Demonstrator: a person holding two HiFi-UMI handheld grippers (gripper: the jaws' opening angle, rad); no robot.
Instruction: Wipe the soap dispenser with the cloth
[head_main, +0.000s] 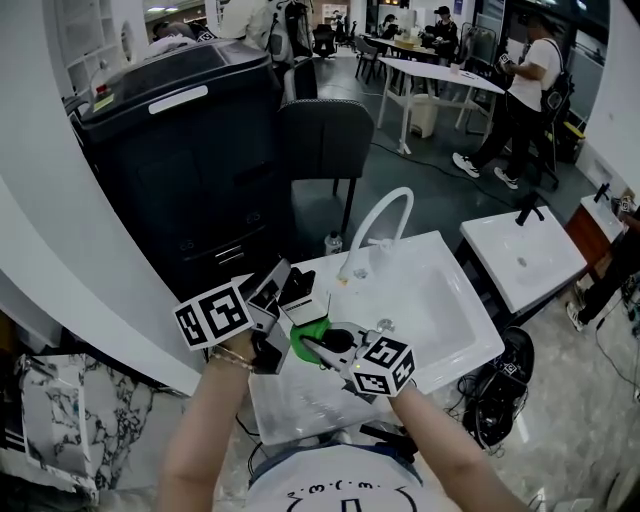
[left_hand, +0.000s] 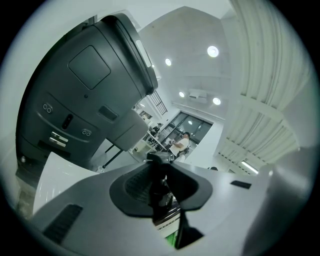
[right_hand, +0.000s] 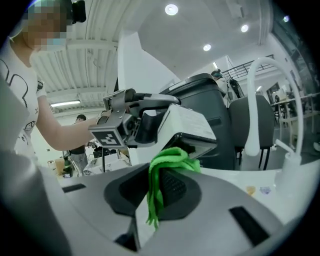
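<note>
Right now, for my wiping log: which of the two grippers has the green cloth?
The right gripper: the green cloth is pinched between its jaws, hanging down. The left gripper is closed on the white soap dispenser instead.

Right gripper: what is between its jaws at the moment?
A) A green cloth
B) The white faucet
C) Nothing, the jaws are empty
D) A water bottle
A: in the right gripper view the green cloth hangs pinched between the closed jaws of the right gripper, and its bunched top meets the underside of the soap dispenser.
</note>
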